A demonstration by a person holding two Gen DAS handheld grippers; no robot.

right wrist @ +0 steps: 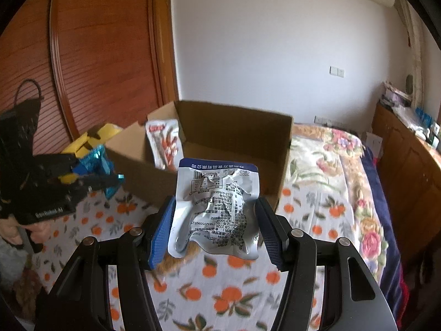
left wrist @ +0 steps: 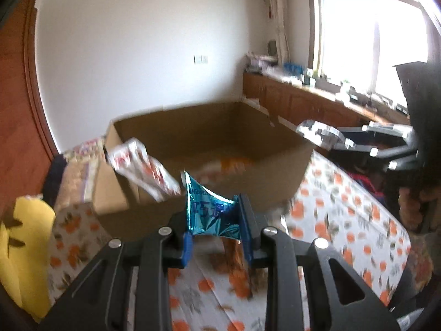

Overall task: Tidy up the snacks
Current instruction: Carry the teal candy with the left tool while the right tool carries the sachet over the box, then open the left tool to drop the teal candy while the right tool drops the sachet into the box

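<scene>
Gripping snacks — blue packet [left wrist: 213, 215], silver pouch [right wrist: 217, 212].

The cardboard box [right wrist: 220, 149] sits on the bed [right wrist: 317, 193], a snack packet [right wrist: 165, 143] leaning inside its left wall.

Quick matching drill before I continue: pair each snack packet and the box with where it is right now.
Things:
1. shiny blue foil packet
2. crumpled silver-grey printed pouch
3. red-and-white packet
4. open brown cardboard box

Places:
A. leaning on the box's inner wall
B. on the orange-print bedspread
C. in the right hand-held gripper
D. in the left hand-held gripper

Pairs: 1-D, 2-C, 3-A, 4-B
</scene>
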